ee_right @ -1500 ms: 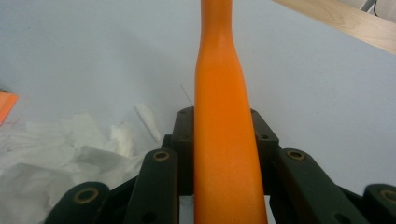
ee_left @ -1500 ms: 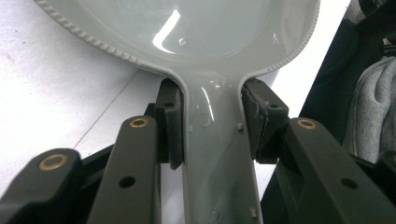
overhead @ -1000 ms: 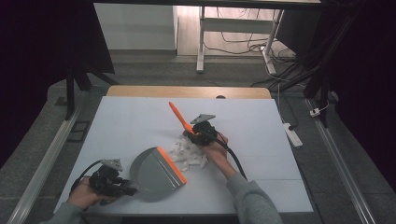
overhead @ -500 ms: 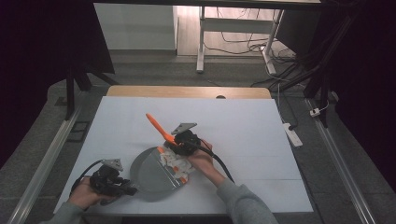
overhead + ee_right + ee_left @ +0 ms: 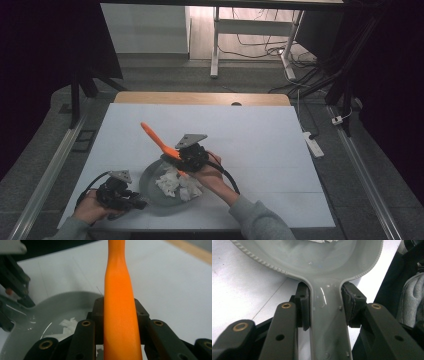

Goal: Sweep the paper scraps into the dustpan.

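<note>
My right gripper (image 5: 186,156) clamps the orange brush handle (image 5: 156,138), slanting up-left, while my left gripper (image 5: 131,200) clamps the dustpan (image 5: 329,325) handle

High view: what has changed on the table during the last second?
The right gripper, shut on the orange-handled brush, swept the white paper scraps leftward into the grey plastic dustpan. The left gripper stayed clamped on the dustpan's handle, unmoved.
</note>
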Motion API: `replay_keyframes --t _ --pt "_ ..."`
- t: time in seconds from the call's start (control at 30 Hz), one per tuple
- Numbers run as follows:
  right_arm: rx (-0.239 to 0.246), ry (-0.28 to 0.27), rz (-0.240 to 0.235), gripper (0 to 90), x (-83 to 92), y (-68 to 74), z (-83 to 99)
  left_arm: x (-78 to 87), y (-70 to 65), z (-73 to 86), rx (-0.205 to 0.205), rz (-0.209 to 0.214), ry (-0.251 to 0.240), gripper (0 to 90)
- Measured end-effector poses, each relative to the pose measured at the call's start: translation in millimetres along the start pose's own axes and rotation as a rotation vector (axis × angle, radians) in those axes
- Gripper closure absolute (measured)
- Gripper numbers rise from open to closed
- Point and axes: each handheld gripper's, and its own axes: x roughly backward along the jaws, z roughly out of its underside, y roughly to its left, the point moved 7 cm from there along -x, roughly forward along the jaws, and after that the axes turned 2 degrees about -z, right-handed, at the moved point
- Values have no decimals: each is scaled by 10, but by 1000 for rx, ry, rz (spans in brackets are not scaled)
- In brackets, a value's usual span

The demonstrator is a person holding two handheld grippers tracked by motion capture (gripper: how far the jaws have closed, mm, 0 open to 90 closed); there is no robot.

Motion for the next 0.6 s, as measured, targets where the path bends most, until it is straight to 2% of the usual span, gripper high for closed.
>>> replay_keyframes --t 0.1,0.27,0.4,0.6 --pt "-23 -37 32 699 173 -110 -42 -1 -2 1 1 2 0 611" --pt "-73 -62 90 699 429 -333 -4 -1 -4 1 2 2 0 611" --pt "-103 -48 155 699 591 -506 125 -4 -4 2 2 1 1 611" --pt "-173 -3 239 699 809 -741 426 -7 -8 0 1 2 1 611"
